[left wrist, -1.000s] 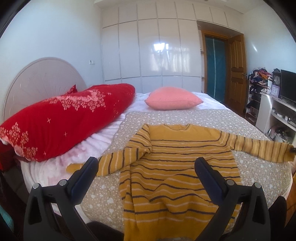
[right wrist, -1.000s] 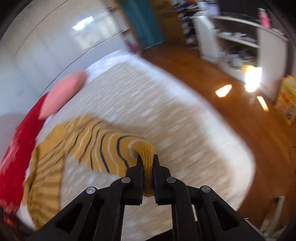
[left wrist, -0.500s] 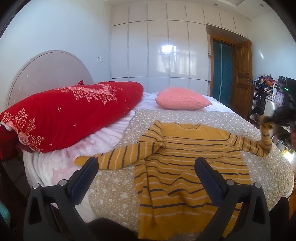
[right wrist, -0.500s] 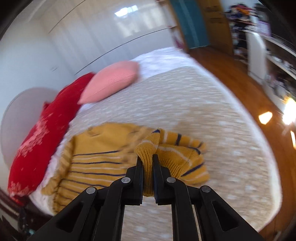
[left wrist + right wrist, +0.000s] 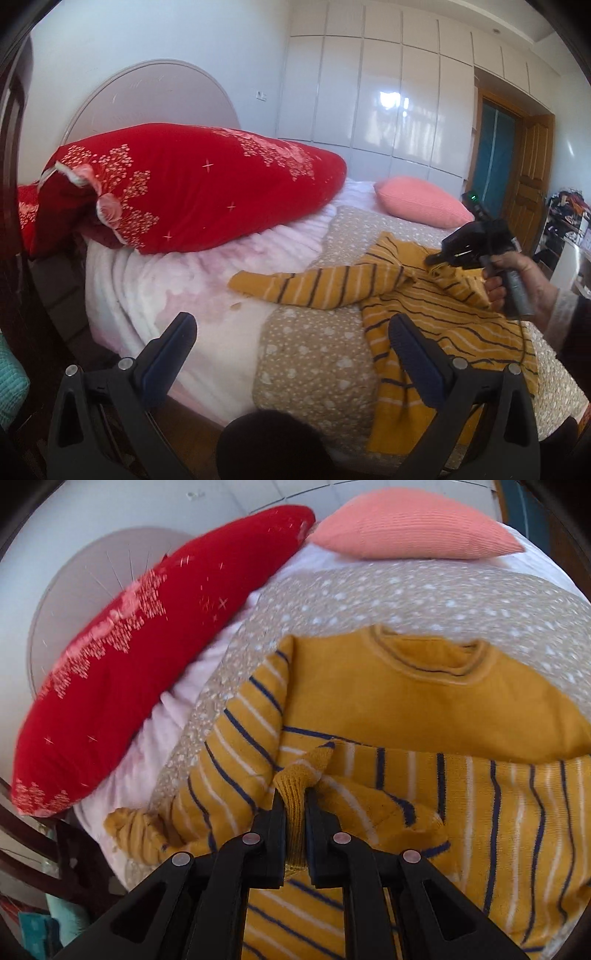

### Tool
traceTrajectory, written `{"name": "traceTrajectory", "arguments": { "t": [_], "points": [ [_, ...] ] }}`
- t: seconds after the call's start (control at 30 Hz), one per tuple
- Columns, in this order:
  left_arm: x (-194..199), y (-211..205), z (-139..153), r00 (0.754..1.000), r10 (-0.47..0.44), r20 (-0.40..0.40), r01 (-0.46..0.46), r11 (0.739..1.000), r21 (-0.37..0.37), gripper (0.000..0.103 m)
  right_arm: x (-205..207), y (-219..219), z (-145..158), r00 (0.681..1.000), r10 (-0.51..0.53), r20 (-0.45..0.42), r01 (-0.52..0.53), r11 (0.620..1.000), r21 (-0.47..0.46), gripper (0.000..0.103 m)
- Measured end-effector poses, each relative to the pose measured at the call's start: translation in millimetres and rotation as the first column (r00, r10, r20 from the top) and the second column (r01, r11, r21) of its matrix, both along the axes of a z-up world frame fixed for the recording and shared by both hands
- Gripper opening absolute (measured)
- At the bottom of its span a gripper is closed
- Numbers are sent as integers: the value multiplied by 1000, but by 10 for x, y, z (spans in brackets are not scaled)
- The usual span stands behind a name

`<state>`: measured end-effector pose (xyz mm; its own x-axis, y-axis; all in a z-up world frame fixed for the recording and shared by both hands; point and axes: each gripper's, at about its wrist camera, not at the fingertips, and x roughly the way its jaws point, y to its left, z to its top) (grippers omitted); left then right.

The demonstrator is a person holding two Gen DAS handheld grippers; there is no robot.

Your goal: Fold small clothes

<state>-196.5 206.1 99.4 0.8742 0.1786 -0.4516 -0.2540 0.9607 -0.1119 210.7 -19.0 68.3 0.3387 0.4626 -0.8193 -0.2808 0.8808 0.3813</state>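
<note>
A mustard-yellow sweater with navy and white stripes [image 5: 454, 325] lies flat on the beige dotted bedspread [image 5: 314, 362]. Its left sleeve [image 5: 314, 290] stretches out toward the pink blanket. My right gripper [image 5: 294, 794] is shut on the cuff [image 5: 295, 782] of the right sleeve, which is folded across the sweater's chest [image 5: 424, 709]. It also shows in the left wrist view [image 5: 436, 260], over the sweater's shoulder. My left gripper [image 5: 291, 336] is open and empty, near the bed's edge, short of the left sleeve.
A large red embroidered pillow [image 5: 192, 188] lies at the head of the bed, with a pink pillow [image 5: 421, 201] beyond. A round headboard [image 5: 155, 92], white wardrobes [image 5: 388, 103] and a wooden door [image 5: 532, 170] stand behind.
My right gripper carried the right sleeve cuff from the bed's far side across onto the sweater's chest. My left gripper shifted left toward the red pillow and stayed open.
</note>
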Motion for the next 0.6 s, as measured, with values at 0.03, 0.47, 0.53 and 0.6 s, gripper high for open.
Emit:
{"name": "traceTrajectory", "arguments": {
  "t": [0.03,0.47,0.53,0.6],
  "points": [
    [-9,24,-10,1000,3,1,-3,1000,-6,103,43,94,-86,1000,0,-15,0,1000,-8,9],
    [-46,75,-6,1000,21,11,-21,1000,-11,103,-9,434,282,997,59,49,-64,992,110,46],
    [-69,98,-10,999,30,10,-30,999,-11,103,-147,527,422,992,102,78,-110,988,106,50],
    [-95,138,-27,999,44,8,-44,999,-12,103,-370,669,513,979,178,102,-186,980,77,51]
  ]
}}
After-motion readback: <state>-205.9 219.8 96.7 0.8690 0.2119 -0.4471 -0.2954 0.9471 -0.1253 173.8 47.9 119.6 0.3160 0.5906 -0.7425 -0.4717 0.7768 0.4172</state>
